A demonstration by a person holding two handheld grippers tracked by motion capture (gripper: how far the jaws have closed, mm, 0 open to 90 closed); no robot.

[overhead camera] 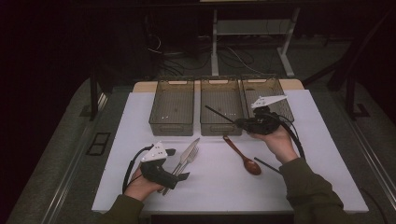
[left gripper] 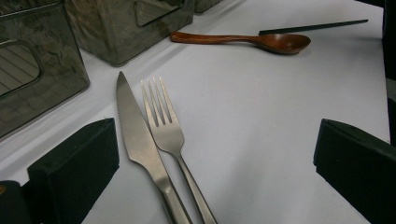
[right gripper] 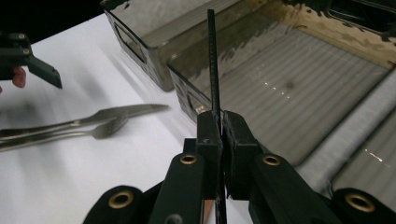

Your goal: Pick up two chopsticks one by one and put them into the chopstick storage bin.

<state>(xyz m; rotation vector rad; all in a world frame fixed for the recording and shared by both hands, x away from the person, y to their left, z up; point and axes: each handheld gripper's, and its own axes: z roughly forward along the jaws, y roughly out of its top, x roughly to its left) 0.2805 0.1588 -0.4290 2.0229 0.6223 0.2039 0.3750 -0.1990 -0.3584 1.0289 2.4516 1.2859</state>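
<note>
We hold a gripper in each hand over a white tabletop (overhead camera: pixel 317 154). Our right gripper (overhead camera: pixel 239 123) is clamped tight on a thin black chopstick (overhead camera: pixel 219 115); in the right gripper view the two black pads press together on the stick (right gripper: pixel 213 60), which rises straight out from between them and points away from the gripper. Beyond and beneath that stick sits the middle bin (overhead camera: pixel 220 105), one of three smoky see-through bins set side by side at the far side of the tabletop. The stick's free end hangs above this bin's open top. To the left of it stands the left bin (overhead camera: pixel 172 105), and just behind our right gripper is the right bin (overhead camera: pixel 275 93).

Our left gripper (overhead camera: pixel 180 164) rests low on the tabletop with its jaws spread wide and holding nothing. Between those jaws, reaching forward from the gripper, lie a steel knife (left gripper: pixel 135 135) and a steel fork (left gripper: pixel 166 130), side by side and touching along their handles, knife to the left of fork in the left gripper view. We cannot tell whether either jaw touches them.

Farther ahead of the left gripper, and just below our right hand (overhead camera: pixel 279 143) in the high view, lies a brown wooden spoon (overhead camera: pixel 243 156), bowl up. A second black chopstick (overhead camera: pixel 267 165) lies flat on the tabletop just past the spoon's bowl, close to our right sleeve
</note>
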